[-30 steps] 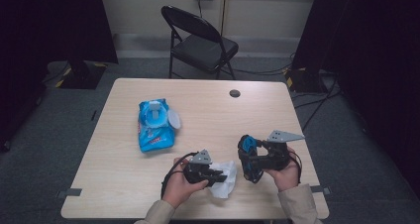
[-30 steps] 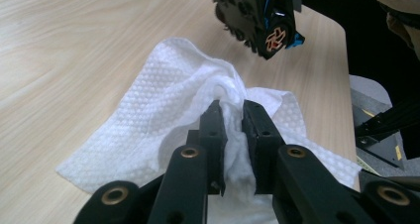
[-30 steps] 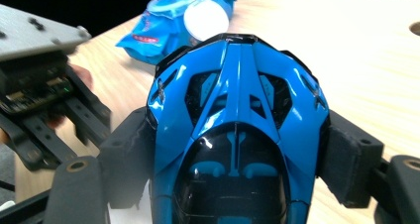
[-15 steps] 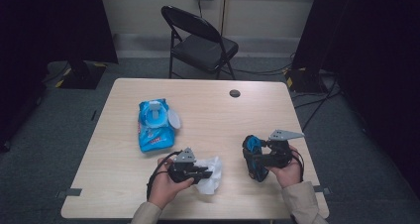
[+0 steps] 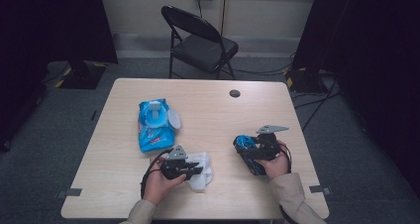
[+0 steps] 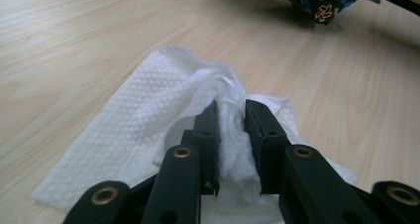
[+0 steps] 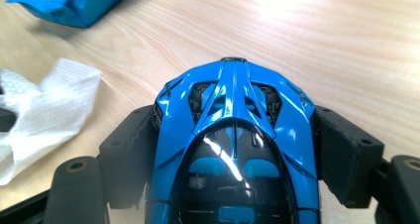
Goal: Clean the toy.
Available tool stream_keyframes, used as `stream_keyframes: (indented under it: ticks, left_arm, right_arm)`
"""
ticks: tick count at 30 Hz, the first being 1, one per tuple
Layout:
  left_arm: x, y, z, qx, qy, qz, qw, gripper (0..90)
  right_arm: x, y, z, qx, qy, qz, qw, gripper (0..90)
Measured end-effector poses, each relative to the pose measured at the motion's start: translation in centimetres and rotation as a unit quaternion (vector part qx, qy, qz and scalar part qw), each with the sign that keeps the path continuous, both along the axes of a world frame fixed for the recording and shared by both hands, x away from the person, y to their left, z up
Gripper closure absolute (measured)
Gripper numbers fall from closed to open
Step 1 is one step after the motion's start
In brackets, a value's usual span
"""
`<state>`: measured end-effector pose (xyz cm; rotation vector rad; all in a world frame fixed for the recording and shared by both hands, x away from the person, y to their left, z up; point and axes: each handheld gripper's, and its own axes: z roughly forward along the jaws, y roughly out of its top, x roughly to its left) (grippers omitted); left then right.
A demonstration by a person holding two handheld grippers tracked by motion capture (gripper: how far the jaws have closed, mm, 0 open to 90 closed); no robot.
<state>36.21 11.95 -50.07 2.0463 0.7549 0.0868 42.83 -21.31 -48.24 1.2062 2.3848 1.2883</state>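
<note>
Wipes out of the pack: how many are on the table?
1: a white wipe lies crumpled near the table's front edge, pinched by the left hand-held gripper. Others may remain inside the blue pack.

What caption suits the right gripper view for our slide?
Right gripper clamps a blue toy car above the table, white wipe at left.

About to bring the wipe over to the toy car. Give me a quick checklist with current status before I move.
1. White wipe pinched in left tool: ok, though its jaws have just been opening slightly.
2. Blue toy car clamped between right tool pads: ok.
3. Table between wipe and car free of things: ok.
4. Wipe pack out of the path: ok.
5. Wipe dampness: cannot tell.
</note>
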Motion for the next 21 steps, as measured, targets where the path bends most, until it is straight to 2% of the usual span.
stream_keyframes:
  ticks: [8,10,12,13,15,17,18,21]
  left_arm:
    - [0.6,0.7,-0.3,0.021,-0.013,0.022,0.9995,72.9]
    - [0.7,0.9,-0.4,0.021,-0.012,0.031,0.9992,72.8]
    - [0.8,1.0,-0.4,0.026,-0.017,0.036,0.9989,68.7]
    - [0.9,1.0,-0.3,0.028,-0.017,0.037,0.9988,68.7]
    - [0.9,1.0,-0.2,0.032,-0.021,0.043,0.9984,62.9]
    - [0.9,0.9,0.0,0.034,-0.026,0.047,0.9979,52.1]
    - [0.9,0.9,0.1,0.033,-0.032,0.051,0.9977,46.2]
    - [0.8,0.9,0.5,0.043,-0.048,0.048,0.9968,37.2]
  right_arm:
    - [1.3,1.0,-0.7,-0.035,0.022,-0.008,0.9991,23.8]
    - [1.6,1.2,-0.7,-0.046,0.023,-0.007,0.9986,23.7]
    - [1.7,1.3,-0.7,-0.052,0.023,-0.007,0.9983,23.5]
    - [1.7,1.5,-0.7,-0.055,0.016,-0.005,0.9984,24.6]
    - [1.8,1.4,-0.3,-0.049,0.009,-0.007,0.9988,25.2]
    - [2.0,1.2,0.1,-0.047,0.008,-0.002,0.9988,25.5]
    - [1.9,1.1,0.3,-0.048,0.004,-0.004,0.9989,23.8]
    - [1.7,0.9,0.6,-0.044,0.000,-0.002,0.9990,20.4]
